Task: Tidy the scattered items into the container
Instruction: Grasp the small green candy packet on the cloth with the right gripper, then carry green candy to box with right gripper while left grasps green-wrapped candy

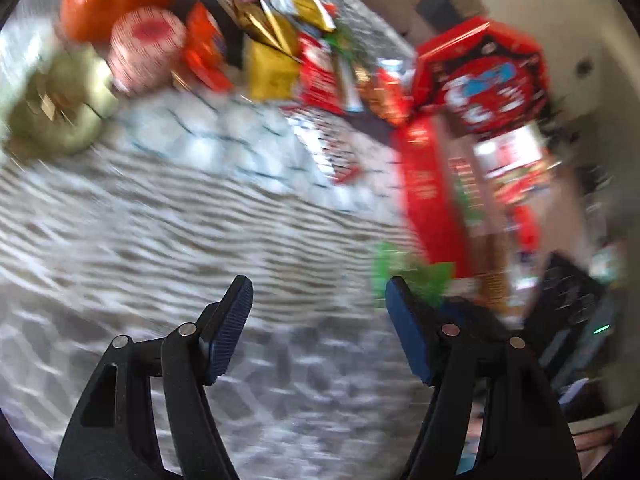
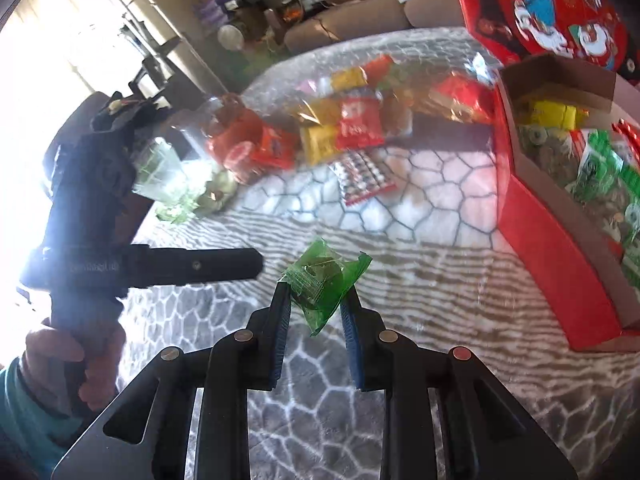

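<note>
Between the two blue pads of our right gripper (image 2: pixel 316 304) sits a small green wrapped packet (image 2: pixel 320 284). The pads pinch its lower half, and its crinkled top and one corner stick out above the fingertips. We hold it above a grey and white patterned blanket (image 2: pixel 400 256), well short of the container.

That container, a red cardboard box (image 2: pixel 560 264), stands open at the right of the right wrist view. Inside it we see green and yellow packets. Its red lid (image 2: pixel 552 8), printed with Santa figures, leans up behind it.

Farther back on the blanket lies a scattered pile of snack packets (image 2: pixel 344 120) in red, yellow and orange. A flat red and white sheet (image 2: pixel 364 180) lies just in front of the pile.

Our left gripper (image 1: pixel 320 320) has its jaws spread wide with nothing between them, only blanket below. That view is heavily blurred, but a green shape just beyond its right pad seems to be the same packet. In the right wrist view, a hand (image 2: pixel 80 356) in a teal sleeve grips the left gripper's handle.
</note>
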`<move>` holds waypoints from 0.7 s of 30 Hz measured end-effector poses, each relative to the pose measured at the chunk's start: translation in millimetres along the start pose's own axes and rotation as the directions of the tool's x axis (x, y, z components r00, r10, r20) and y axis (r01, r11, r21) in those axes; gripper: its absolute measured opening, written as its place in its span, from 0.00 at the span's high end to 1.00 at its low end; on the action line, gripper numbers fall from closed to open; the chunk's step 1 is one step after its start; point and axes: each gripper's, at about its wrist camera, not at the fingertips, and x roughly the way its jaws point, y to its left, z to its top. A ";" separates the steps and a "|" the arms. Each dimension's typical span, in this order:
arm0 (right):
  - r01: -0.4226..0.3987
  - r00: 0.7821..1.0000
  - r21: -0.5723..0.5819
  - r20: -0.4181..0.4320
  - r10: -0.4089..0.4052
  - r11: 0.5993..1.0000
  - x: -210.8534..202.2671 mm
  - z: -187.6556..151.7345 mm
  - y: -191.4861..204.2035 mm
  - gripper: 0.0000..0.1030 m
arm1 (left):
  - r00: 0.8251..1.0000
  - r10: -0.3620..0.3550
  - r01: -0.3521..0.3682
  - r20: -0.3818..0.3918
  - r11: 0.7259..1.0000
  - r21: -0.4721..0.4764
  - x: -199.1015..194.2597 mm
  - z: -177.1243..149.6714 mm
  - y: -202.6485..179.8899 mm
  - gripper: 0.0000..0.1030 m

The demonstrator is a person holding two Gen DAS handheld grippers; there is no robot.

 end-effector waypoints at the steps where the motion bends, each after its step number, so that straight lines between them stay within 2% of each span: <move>1: 0.001 1.000 -0.022 0.001 -0.001 1.000 -1.5 -0.2 4.7 0.76 | 0.999 -0.035 0.035 0.001 0.999 -0.021 -1.0 -0.1 0.3 0.22; 2: 0.001 1.000 -0.039 -0.001 -0.001 0.999 -2.8 -0.7 8.7 0.76 | 0.998 -0.058 0.058 0.010 0.998 -0.028 -3.5 -0.1 -0.8 0.22; 5: 0.000 1.000 -0.044 0.006 0.000 0.999 -8.6 -0.7 12.8 0.76 | 0.999 -0.024 0.024 0.032 1.000 0.001 -8.1 0.4 -7.4 0.22; 8: 0.001 1.000 -0.032 0.028 0.000 0.999 -20.7 4.9 9.9 0.76 | 0.999 -0.008 0.008 0.050 1.000 -0.011 -11.7 5.7 -8.2 0.22; 11: 0.016 0.999 -0.021 0.052 -0.015 1.000 -35.9 13.9 2.1 0.76 | 0.995 0.037 -0.036 0.088 0.999 -0.015 -15.3 28.6 -9.5 0.22; 14: 0.040 0.996 -0.006 0.081 -0.040 0.999 -55.0 24.5 -11.2 0.76 | 0.983 0.115 -0.122 0.143 0.992 0.035 -12.6 63.1 -27.4 0.21; 17: 0.074 0.991 0.012 0.109 -0.075 0.997 -77.1 32.6 -28.3 0.76 | 0.942 0.273 -0.300 0.197 0.946 0.126 2.1 103.4 -62.8 0.21; 19: 0.096 0.987 0.033 0.126 -0.099 0.995 -91.2 36.2 -43.7 0.76 | 0.902 0.367 -0.411 0.226 0.890 0.196 26.8 130.0 -87.9 0.21; 21: 0.119 0.983 0.053 0.136 -0.125 0.991 -102.0 39.1 -60.4 0.76 | 0.874 0.428 -0.476 0.229 0.848 0.233 54.3 149.6 -100.6 0.21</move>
